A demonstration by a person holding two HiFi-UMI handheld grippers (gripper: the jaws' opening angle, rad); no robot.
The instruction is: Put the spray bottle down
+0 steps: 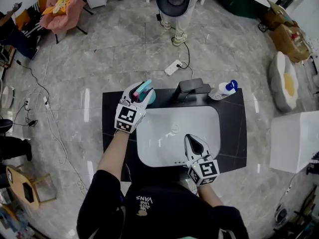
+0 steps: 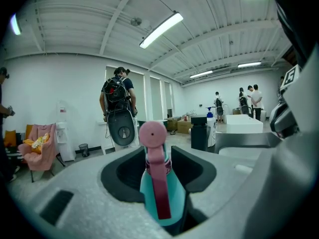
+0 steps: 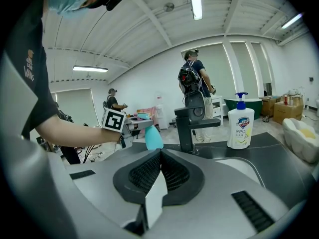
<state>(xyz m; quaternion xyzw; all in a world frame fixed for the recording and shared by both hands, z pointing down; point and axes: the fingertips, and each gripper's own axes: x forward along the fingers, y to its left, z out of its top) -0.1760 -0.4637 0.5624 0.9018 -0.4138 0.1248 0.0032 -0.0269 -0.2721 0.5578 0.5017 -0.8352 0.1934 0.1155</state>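
Observation:
A teal spray bottle (image 1: 146, 90) with a pink trigger head sits between the jaws of my left gripper (image 1: 141, 94), which is shut on its body. It is over the back left corner of the black counter (image 1: 112, 111); I cannot tell whether its base touches the top. In the left gripper view the bottle (image 2: 162, 195) fills the gap between the jaws of that gripper (image 2: 159, 169), its pink nozzle pointing towards the camera. From the right gripper view the bottle (image 3: 153, 139) shows to the left of the faucet. My right gripper (image 1: 194, 142) hangs over the front of the white sink (image 1: 164, 133), jaws together (image 3: 160, 154).
A dark faucet (image 1: 190, 87) stands behind the sink, and a white pump soap bottle (image 1: 223, 89) sits at the counter's back right. On the floor are a power strip (image 1: 173, 66) with cables, a white box (image 1: 295, 141) to the right and a person beyond the counter.

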